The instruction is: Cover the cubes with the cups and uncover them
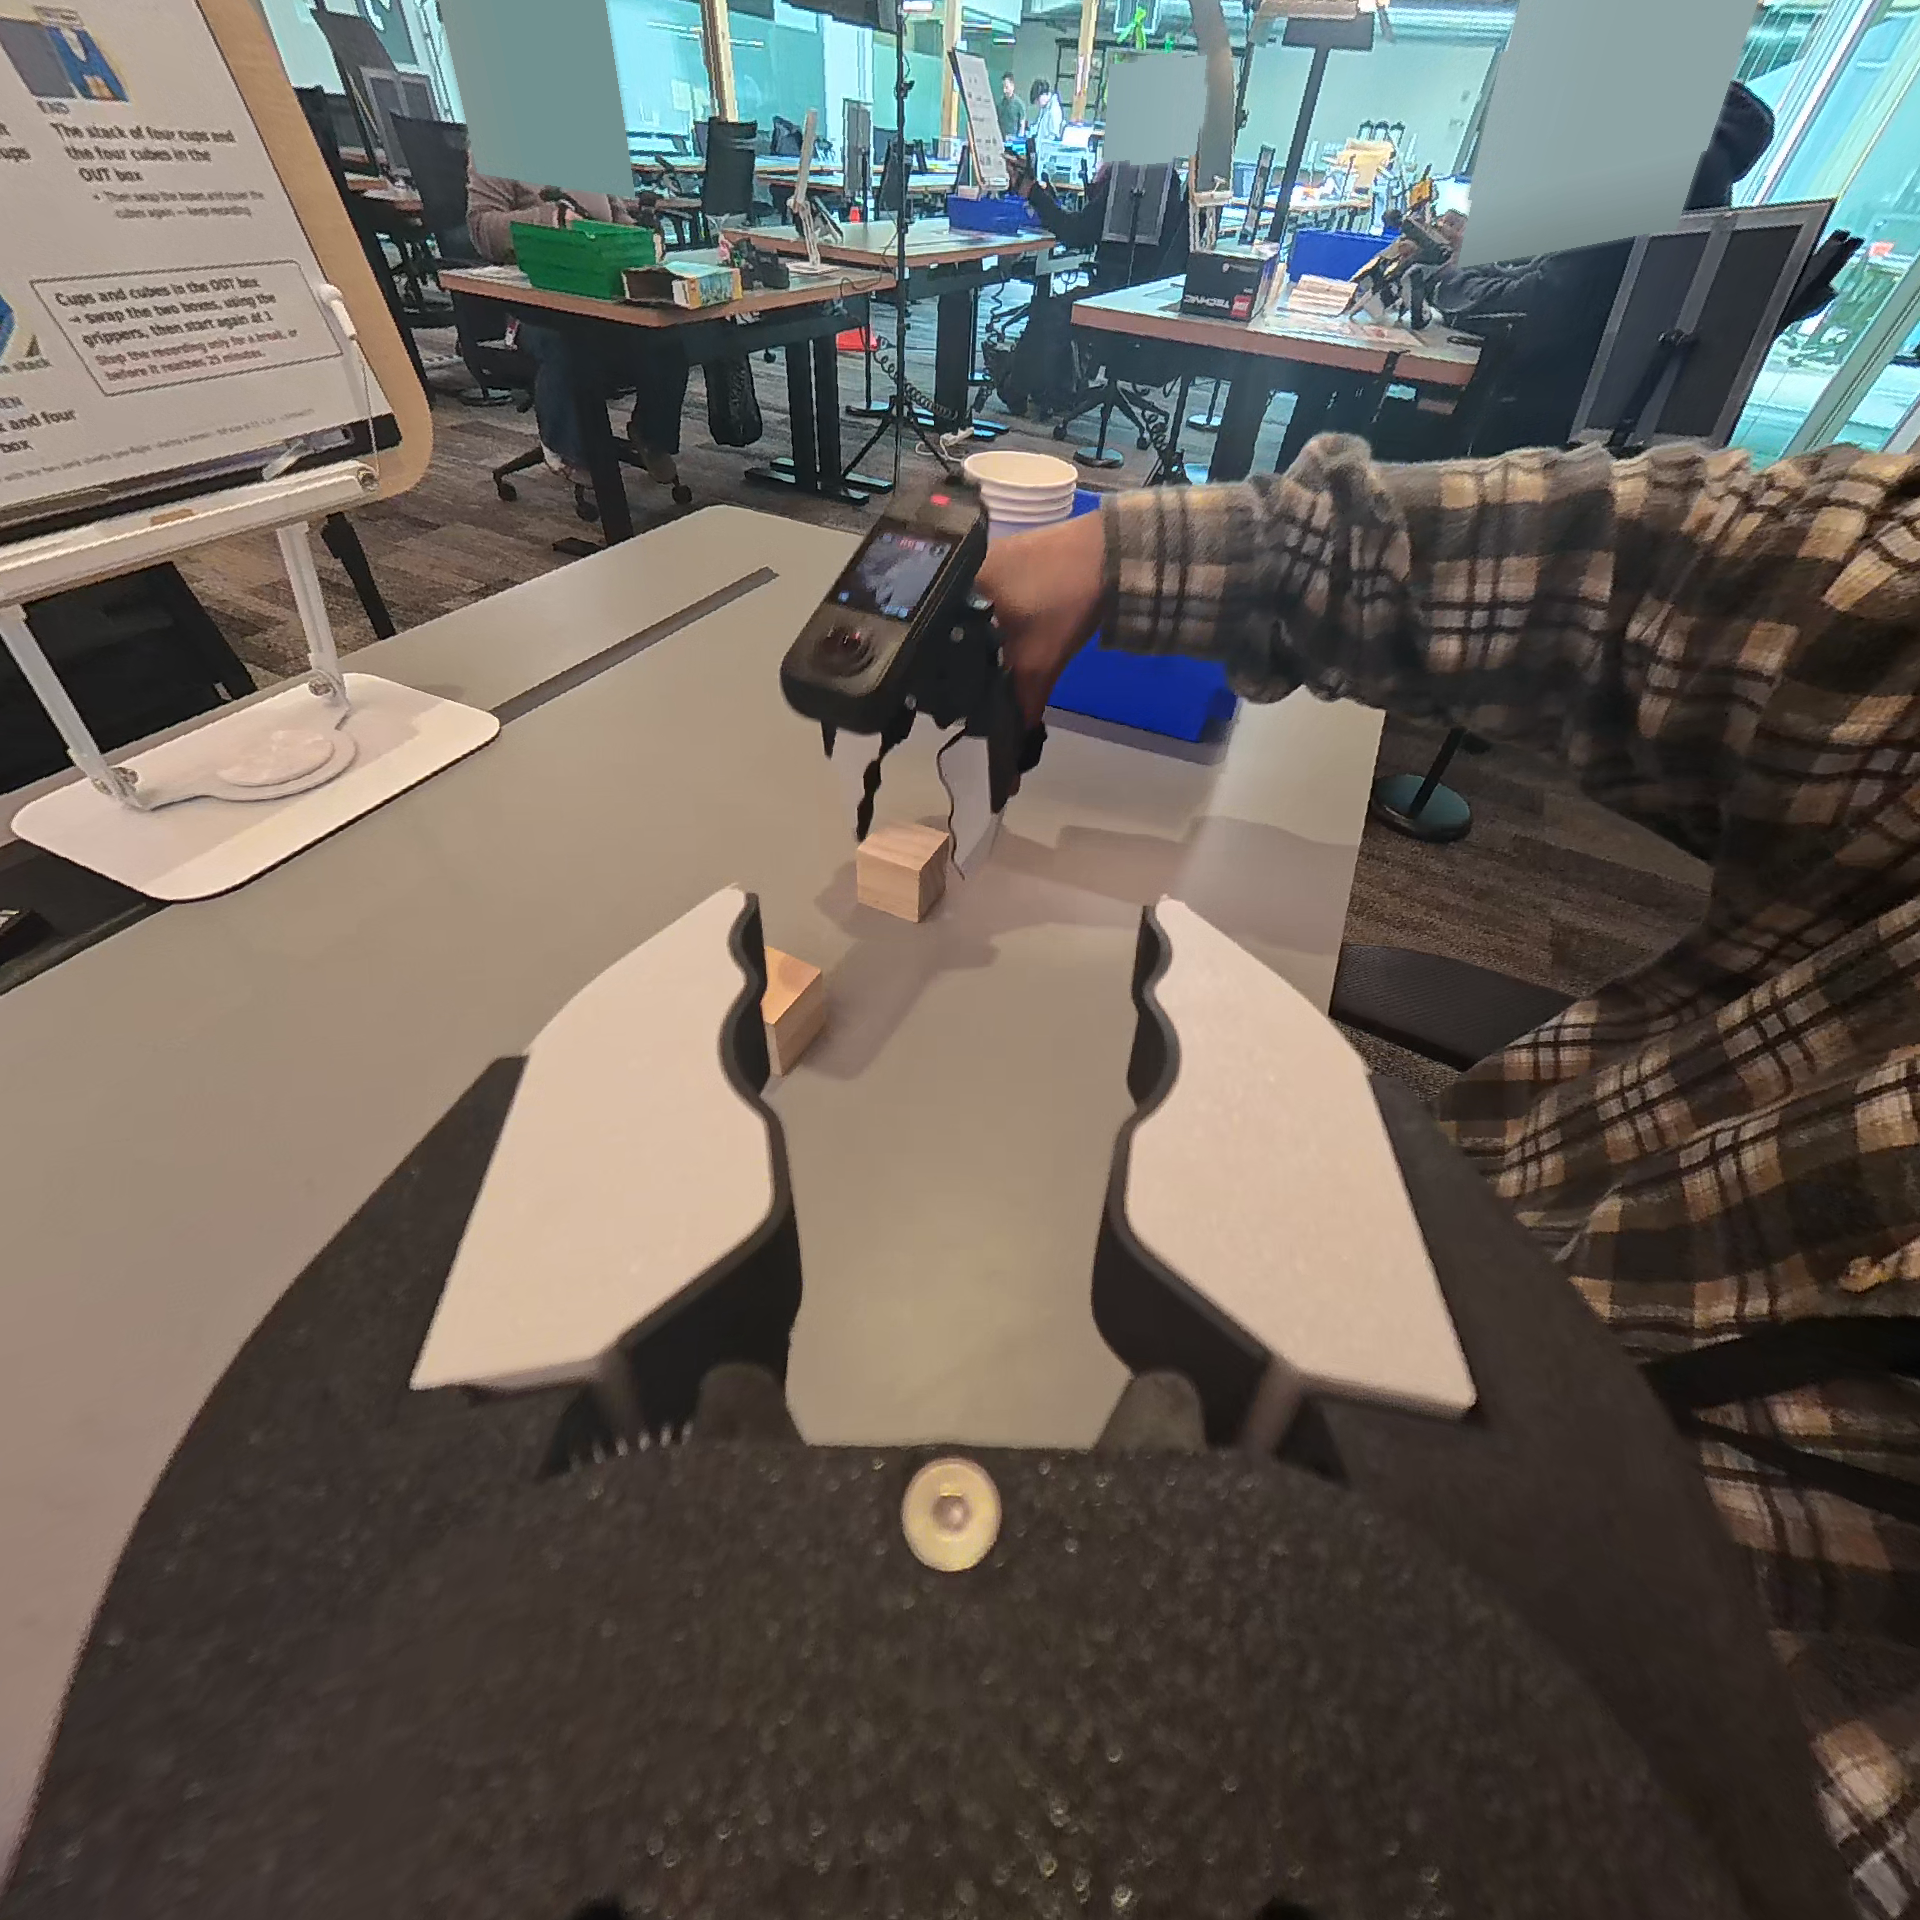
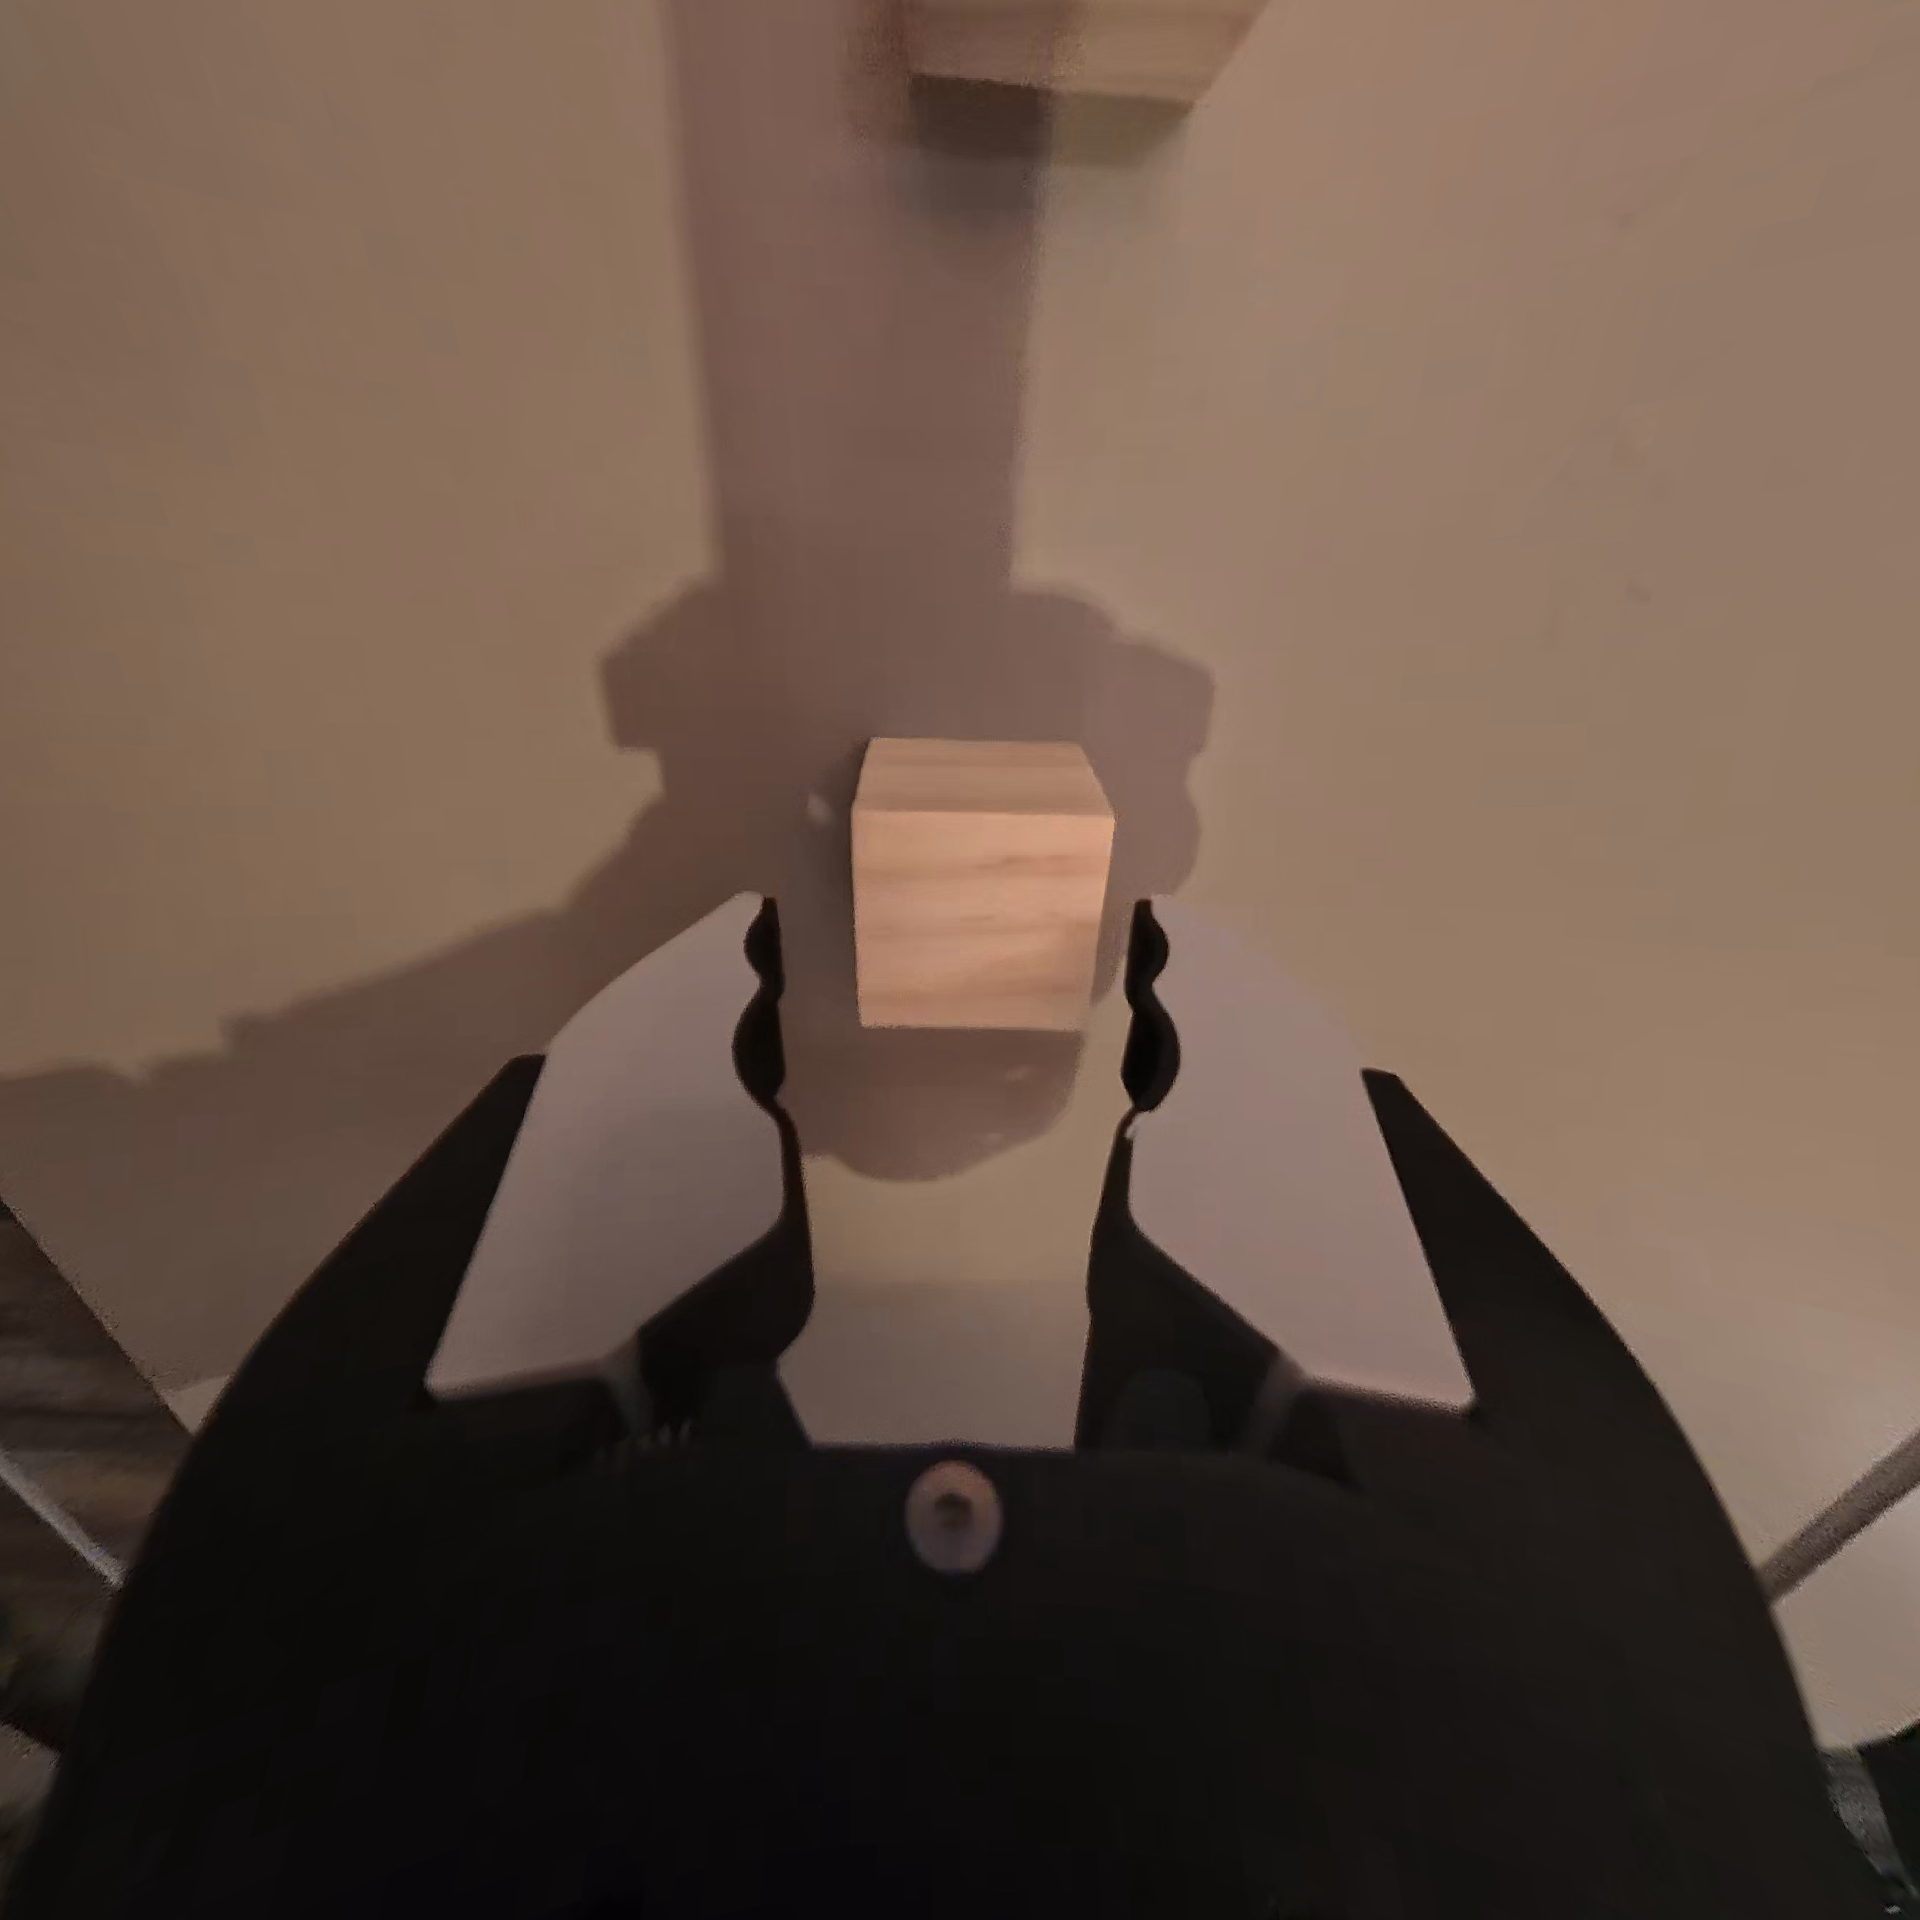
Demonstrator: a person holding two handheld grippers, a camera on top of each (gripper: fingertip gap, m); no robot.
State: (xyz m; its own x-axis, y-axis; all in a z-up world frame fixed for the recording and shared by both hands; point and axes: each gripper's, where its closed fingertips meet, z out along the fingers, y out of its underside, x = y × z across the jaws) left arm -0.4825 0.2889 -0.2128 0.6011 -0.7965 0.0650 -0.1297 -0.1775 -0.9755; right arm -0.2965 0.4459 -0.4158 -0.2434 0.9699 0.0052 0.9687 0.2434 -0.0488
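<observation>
Two wooden cubes sit on the grey table (image 1: 343, 1039). The far cube (image 1: 902, 871) is uncovered. The near cube (image 1: 798, 1006) is partly hidden behind my left gripper's left finger. My left gripper (image 1: 948, 914) is open and empty, low over the table, just short of the cubes. My right gripper (image 1: 930, 805) points down over the far cube. In the right wrist view my right gripper (image 2: 953, 914) is open, with that cube (image 2: 982, 894) between and below its tips, not touching. A second cube (image 2: 1060, 52) is blurred at the top. A stack of white cups (image 1: 1020, 488) stands behind the hand.
A blue box (image 1: 1132, 686) sits at the table's far right, behind the right gripper. A white stand (image 1: 260, 769) with an instruction sheet occupies the left. A plaid sleeve (image 1: 1507, 582) crosses from the right. The table's right edge is close to the cubes.
</observation>
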